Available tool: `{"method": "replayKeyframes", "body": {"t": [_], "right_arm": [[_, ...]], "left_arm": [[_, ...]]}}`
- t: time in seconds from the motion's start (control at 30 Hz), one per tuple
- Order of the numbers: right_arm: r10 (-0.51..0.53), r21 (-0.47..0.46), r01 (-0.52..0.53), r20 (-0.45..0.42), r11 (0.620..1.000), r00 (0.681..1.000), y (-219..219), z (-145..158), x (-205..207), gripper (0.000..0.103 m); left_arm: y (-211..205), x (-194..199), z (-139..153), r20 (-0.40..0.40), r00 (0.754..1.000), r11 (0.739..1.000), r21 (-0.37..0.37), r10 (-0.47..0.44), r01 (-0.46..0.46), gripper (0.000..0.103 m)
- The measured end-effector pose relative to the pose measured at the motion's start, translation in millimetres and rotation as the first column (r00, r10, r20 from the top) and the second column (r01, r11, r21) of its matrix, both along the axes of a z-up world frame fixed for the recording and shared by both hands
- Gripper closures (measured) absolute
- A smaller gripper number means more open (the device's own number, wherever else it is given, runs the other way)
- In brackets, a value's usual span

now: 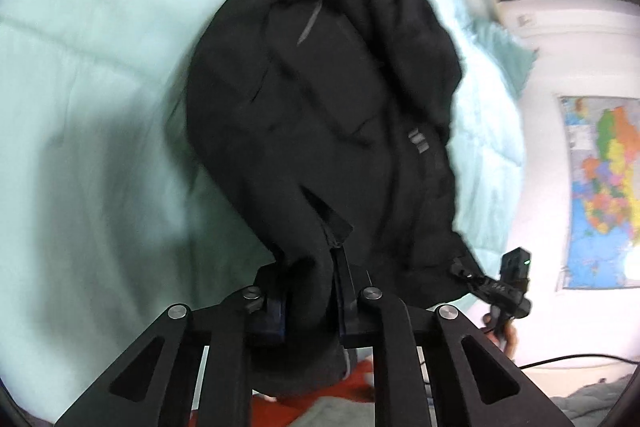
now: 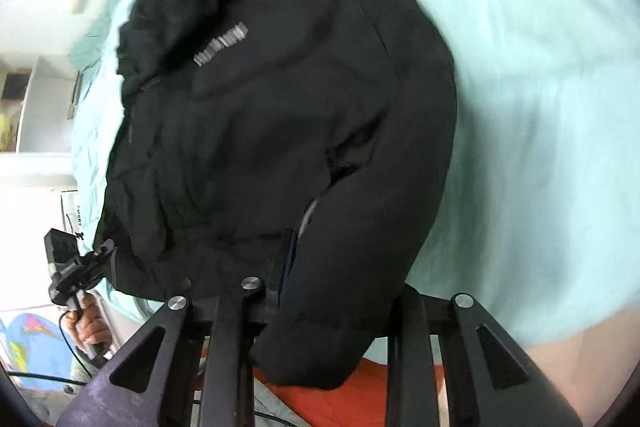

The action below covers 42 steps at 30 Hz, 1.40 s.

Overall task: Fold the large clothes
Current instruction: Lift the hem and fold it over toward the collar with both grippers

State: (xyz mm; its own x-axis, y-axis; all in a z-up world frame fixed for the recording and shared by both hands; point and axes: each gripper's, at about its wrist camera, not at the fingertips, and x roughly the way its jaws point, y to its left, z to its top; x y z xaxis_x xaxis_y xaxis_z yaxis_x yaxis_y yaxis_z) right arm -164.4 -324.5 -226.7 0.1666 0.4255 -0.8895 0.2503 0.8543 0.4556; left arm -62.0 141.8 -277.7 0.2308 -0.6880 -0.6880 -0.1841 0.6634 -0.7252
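Plainly the folding is at an early stage: the black jacket (image 1: 320, 107) is gripped at its near end by both tongs and drapes away over the bed (image 1: 80, 87), which is covered in pale mint bedding, but no neat fold shows yet.

On the left side, the left tongs (image 1: 310, 303) are pinching a thick bunch of the jacket's dark cloth between their pads, close to the near edge of the bed. From there the garment runs up toward the far edge, rumpled, with a grey slanted stripe (image 1: 310, 23) and a small grey patch visible on it.

Further right, the right tongs (image 2: 332, 307) hold another bulky, rounded roll of the jacket; the fabric fills the gap between the fingers, so they are closed on it rather than spread. In the right wrist view a grey printed logo (image 2: 221, 43) sits on the upper part of the garment.

Both views are blurred, so whether sleeves are already tucked in I cannot tell. As I judge it, what remains is most of the job: spreading the jacket flat on the bed, bringing the sleeves in, and doubling the body over. Beneath the tongs, an orange cloth (image 2: 344, 399) lies below the near edge.
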Motion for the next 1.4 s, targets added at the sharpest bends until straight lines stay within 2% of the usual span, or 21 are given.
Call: {"method": "replayKeyframes", "body": {"t": [0.2, 0.43, 0.6, 0.7, 0.8, 0.9, 0.97, 1.07, 1.17, 1.2, 1.27, 1.33, 1.4], "right_arm": [[0.022, -0.057, -0.013, 0.15, 0.998, 0.988, -4, 53, 37, 0.076], [-0.018, -0.067, 0.042, 0.318, 0.997, 0.948, -11, 119, 77, 0.076], [-0.035, -0.09, 0.083, 0.436, 0.993, 0.899, -20, 163, 123, 0.076], [-0.07, -0.076, 0.12, 0.475, 0.99, 0.877, -25, 182, 171, 0.076], [-0.039, -0.143, 0.125, 0.491, 0.982, 0.87, -14, 187, 229, 0.076], [-0.055, -0.164, 0.147, 0.469, 0.975, 0.882, -13, 176, 289, 0.076], [-0.08, -0.158, 0.166, 0.445, 0.973, 0.892, -14, 161, 327, 0.076], [-0.12, -0.16, 0.189, 0.363, 0.969, 0.924, -16, 117, 389, 0.076], [-0.142, -0.183, 0.184, 0.224, 0.966, 0.964, -13, 49, 443, 0.076], [-0.138, -0.189, 0.175, 0.195, 0.966, 0.971, -12, 32, 450, 0.076], [-0.141, -0.186, 0.162, 0.118, 0.969, 0.983, -10, -10, 467, 0.074], [-0.144, -0.185, 0.158, 0.09, 0.97, 0.986, -8, -31, 474, 0.074], [-0.133, -0.193, 0.147, 0.083, 0.97, 0.988, -5, -43, 479, 0.074]], "left_arm": [[15, 27, 58, 0.154, 0.981, 0.991, -0.079, 0.12, -0.108, 0.087], [18, 82, 122, 0.311, 0.939, 0.988, -0.099, 0.146, -0.121, 0.087], [31, 141, 143, 0.324, 0.922, 0.976, -0.125, 0.212, -0.18, 0.086], [35, 185, 150, 0.338, 0.911, 0.971, -0.086, 0.238, -0.222, 0.085], [33, 235, 148, 0.347, 0.903, 0.967, -0.051, 0.253, -0.251, 0.085], [34, 283, 131, 0.313, 0.907, 0.957, -0.03, 0.282, -0.287, 0.085], [34, 322, 105, 0.263, 0.912, 0.947, -0.02, 0.315, -0.321, 0.084], [28, 366, 62, 0.19, 0.926, 0.937, 0.06, 0.327, -0.343, 0.083], [18, 398, 13, 0.104, 0.945, 0.935, 0.146, 0.311, -0.324, 0.083], [16, 405, -5, 0.073, 0.948, 0.935, 0.156, 0.31, -0.318, 0.083], [16, 415, -36, 0.031, 0.949, 0.94, 0.13, 0.314, -0.316, 0.083], [17, 419, -49, 0.028, 0.948, 0.94, 0.12, 0.318, -0.319, 0.083], [14, 421, -52, 0.043, 0.957, 0.948, 0.13, 0.288, -0.291, 0.083]]}}
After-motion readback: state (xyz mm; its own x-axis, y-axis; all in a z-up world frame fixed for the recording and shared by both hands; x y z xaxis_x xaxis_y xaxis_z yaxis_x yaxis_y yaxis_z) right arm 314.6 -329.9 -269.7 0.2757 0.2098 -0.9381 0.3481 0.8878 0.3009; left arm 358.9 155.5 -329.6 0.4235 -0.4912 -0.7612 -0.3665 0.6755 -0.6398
